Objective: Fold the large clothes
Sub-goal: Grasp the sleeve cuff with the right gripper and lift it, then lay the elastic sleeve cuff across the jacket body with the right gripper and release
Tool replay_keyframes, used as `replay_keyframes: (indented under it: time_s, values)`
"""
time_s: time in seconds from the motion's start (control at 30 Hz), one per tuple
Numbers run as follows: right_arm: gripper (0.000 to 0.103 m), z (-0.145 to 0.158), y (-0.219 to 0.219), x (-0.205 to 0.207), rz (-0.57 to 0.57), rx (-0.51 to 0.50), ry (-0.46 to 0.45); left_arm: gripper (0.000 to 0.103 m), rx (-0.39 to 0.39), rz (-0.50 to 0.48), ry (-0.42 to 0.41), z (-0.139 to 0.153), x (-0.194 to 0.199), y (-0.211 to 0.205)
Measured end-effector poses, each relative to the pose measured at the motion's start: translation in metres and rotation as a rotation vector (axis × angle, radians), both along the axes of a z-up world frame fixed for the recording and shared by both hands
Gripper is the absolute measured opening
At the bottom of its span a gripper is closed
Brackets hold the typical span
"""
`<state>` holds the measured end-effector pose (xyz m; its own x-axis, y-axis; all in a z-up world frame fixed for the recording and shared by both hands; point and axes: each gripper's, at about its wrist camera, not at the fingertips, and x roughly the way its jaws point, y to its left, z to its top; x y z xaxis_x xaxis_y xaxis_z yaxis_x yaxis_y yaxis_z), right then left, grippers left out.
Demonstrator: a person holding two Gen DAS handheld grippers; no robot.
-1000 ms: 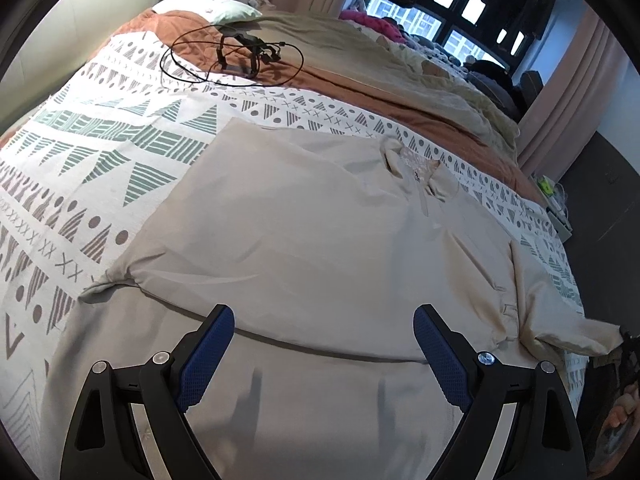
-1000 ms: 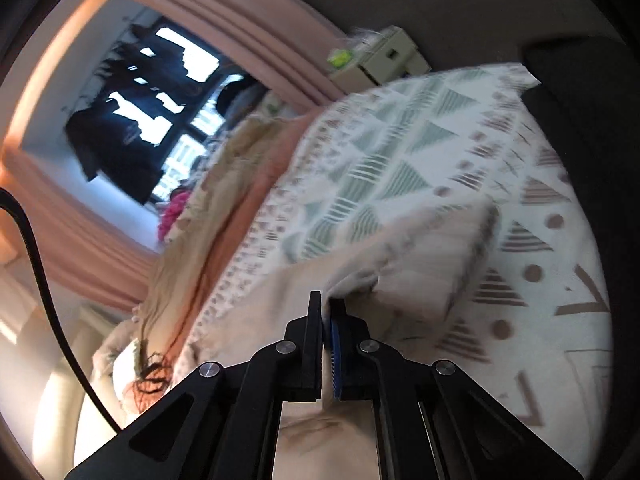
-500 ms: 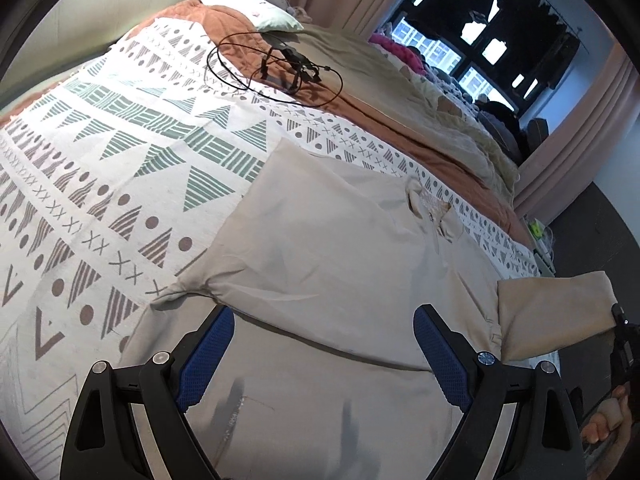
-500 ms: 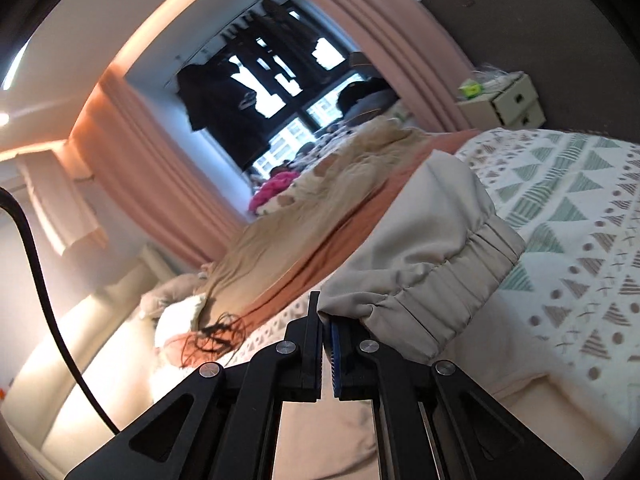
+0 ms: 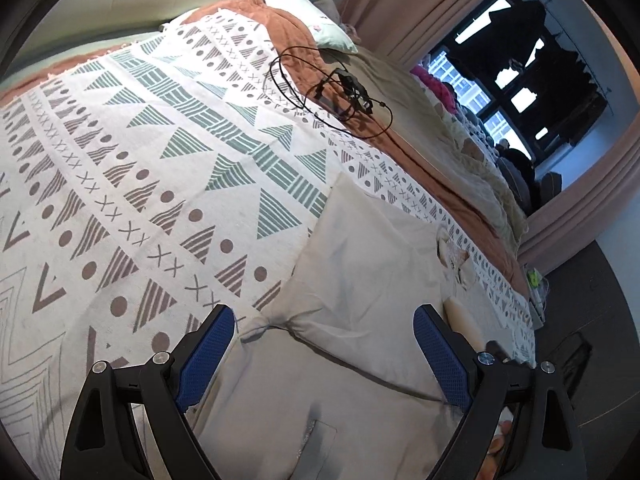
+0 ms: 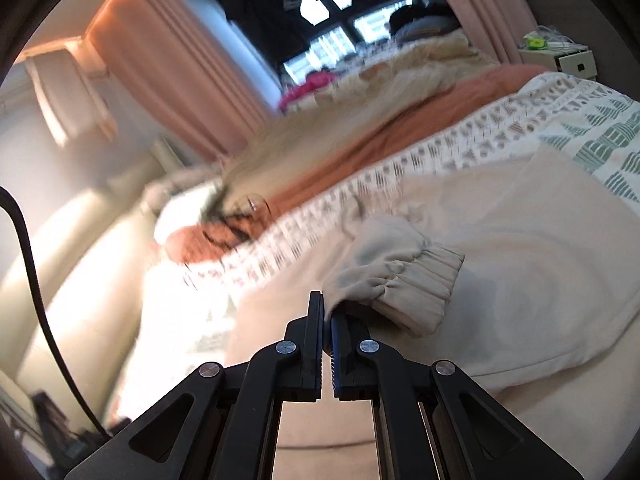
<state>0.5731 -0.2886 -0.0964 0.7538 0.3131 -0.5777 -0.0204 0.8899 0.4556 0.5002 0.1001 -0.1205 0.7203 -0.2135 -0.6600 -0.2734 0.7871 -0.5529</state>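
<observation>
Left gripper (image 5: 320,354) hangs low over the near part of the beige garment (image 5: 360,280), jaws spread wide, blue pads (image 5: 204,356) apart with only flat cloth beneath them and nothing between. Right gripper (image 6: 326,320) is nearly pressed together but its jaws are opening; the edge of the garment's sleeve cuff (image 6: 400,280) sits at the tips, between the pads, elastic gathers bunched just to the right. The cuff and sleeve are carried over the garment's body (image 6: 520,240), which lies spread flat on the patterned blanket (image 5: 140,160). Garment occupies the near right part of the bed in the left wrist view; a fold line crosses it just beyond the left jaws. Collar (image 5: 452,256) lies toward the far edge of the garment. Farther off, a coil of black cable (image 5: 336,92) rests where the patterned blanket meets a rust-coloured cover (image 5: 420,160). A pale pillow (image 5: 320,28) at the head. Beyond, pink curtains (image 5: 420,8) and a dark window (image 5: 500,80). Right wrist view is motion-blurred in its far half.
</observation>
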Motion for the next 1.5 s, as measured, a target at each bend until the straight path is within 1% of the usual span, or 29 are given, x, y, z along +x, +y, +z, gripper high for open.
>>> replay_keyframes:
  time_s: [0.03, 0.07, 0.1, 0.17, 0.2, 0.23, 0.3, 0.4, 0.5, 0.67, 0.87, 1.1, 1.2, 1.3, 1.4, 1.43, 1.5]
  values:
    - [0.032, -0.013, 0.012, 0.005, 0.058, -0.004, 0.05, 0.092, -0.005, 0.001, -0.002, 0.001, 0.0, 0.001]
    - [0.048, -0.025, 0.02, 0.009, 0.11, -0.004, 0.1, 0.092, -0.007, 0.001, -0.004, 0.001, -0.001, 0.002]
    - [0.049, -0.036, 0.025, 0.008, 0.13, -0.018, 0.13, 0.092, -0.01, 0.001, -0.005, 0.002, -0.001, 0.002]
    - [0.049, -0.045, 0.024, 0.002, 0.112, -0.057, 0.171, 0.092, -0.014, -0.001, -0.005, 0.002, -0.001, 0.003]
    - [0.049, -0.048, 0.018, -0.002, 0.097, -0.044, 0.184, 0.092, -0.016, -0.002, -0.005, 0.002, -0.001, 0.001]
    - [0.049, -0.05, 0.009, -0.008, 0.084, -0.008, 0.19, 0.092, -0.016, -0.005, -0.005, 0.003, 0.0, -0.001]
    - [0.053, -0.053, -0.007, -0.019, 0.056, 0.049, 0.206, 0.092, -0.01, -0.013, -0.005, 0.004, 0.0, -0.008]
    - [0.054, -0.049, -0.027, -0.041, 0.015, 0.066, 0.199, 0.092, 0.008, -0.034, -0.008, 0.007, 0.002, -0.022]
    - [0.059, -0.045, -0.054, -0.059, -0.033, 0.1, 0.185, 0.092, 0.025, -0.065, -0.013, 0.009, 0.004, -0.042]
    - [0.059, -0.052, -0.107, -0.063, -0.131, 0.165, 0.207, 0.092, 0.062, -0.139, -0.012, 0.009, 0.011, -0.083]
    - [0.059, -0.054, -0.166, -0.076, -0.232, 0.174, 0.211, 0.092, 0.103, -0.204, 0.006, 0.001, 0.023, -0.135]
    - [0.059, -0.073, -0.242, -0.088, -0.335, 0.255, 0.212, 0.092, 0.198, -0.272, 0.052, -0.021, 0.038, -0.187]
    - [0.059, -0.08, -0.266, -0.087, -0.364, 0.297, 0.213, 0.092, 0.227, -0.304, 0.064, -0.029, 0.045, -0.205]
    - [0.059, -0.087, -0.289, -0.087, -0.385, 0.345, 0.214, 0.092, 0.299, -0.335, 0.068, -0.038, 0.052, -0.225]
    - [0.059, -0.095, -0.306, -0.082, -0.396, 0.383, 0.212, 0.092, 0.336, -0.375, 0.079, -0.047, 0.059, -0.241]
    - [0.058, -0.096, -0.311, -0.08, -0.397, 0.386, 0.211, 0.092, 0.352, -0.386, 0.079, -0.05, 0.062, -0.247]
    - [0.052, -0.099, -0.318, -0.077, -0.399, 0.39, 0.21, 0.092, 0.393, -0.408, 0.074, -0.054, 0.067, -0.258]
